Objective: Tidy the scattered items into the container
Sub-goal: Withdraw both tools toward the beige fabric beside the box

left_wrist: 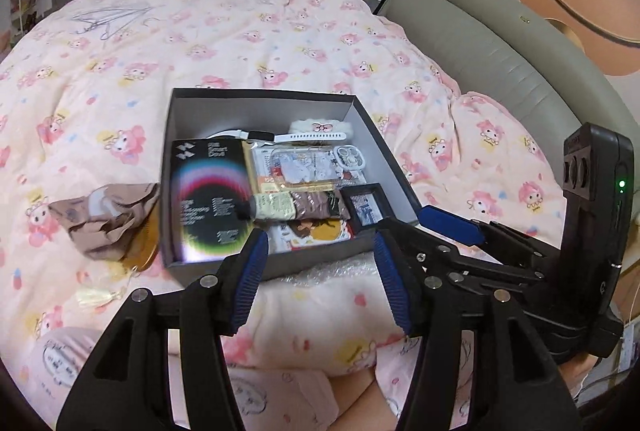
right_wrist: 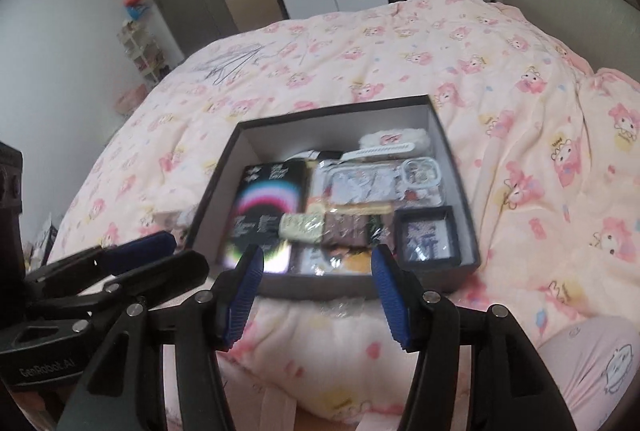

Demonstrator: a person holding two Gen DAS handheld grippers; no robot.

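A grey open box (left_wrist: 176, 135) (right_wrist: 456, 191) sits on the pink bed cover. Inside lie a black booklet (left_wrist: 208, 191) (right_wrist: 268, 207), a phone case (left_wrist: 308, 163) (right_wrist: 360, 179), a white watch strap (left_wrist: 312, 137) (right_wrist: 384, 151), a cream tube (left_wrist: 272, 207) (right_wrist: 302, 227) and a small black frame (left_wrist: 366, 205) (right_wrist: 426, 237). A brown cloth (left_wrist: 108, 219) lies on the cover left of the box. My left gripper (left_wrist: 318, 271) is open and empty in front of the box. My right gripper (right_wrist: 318, 289) is open and empty beside it.
A grey padded headboard (left_wrist: 500, 43) runs along the right. Wire hangers (left_wrist: 108, 17) (right_wrist: 228, 65) lie at the far side of the bed. A cream tassel (left_wrist: 96, 297) lies near the cloth. Patterned pyjama legs (right_wrist: 600, 363) show at the bottom.
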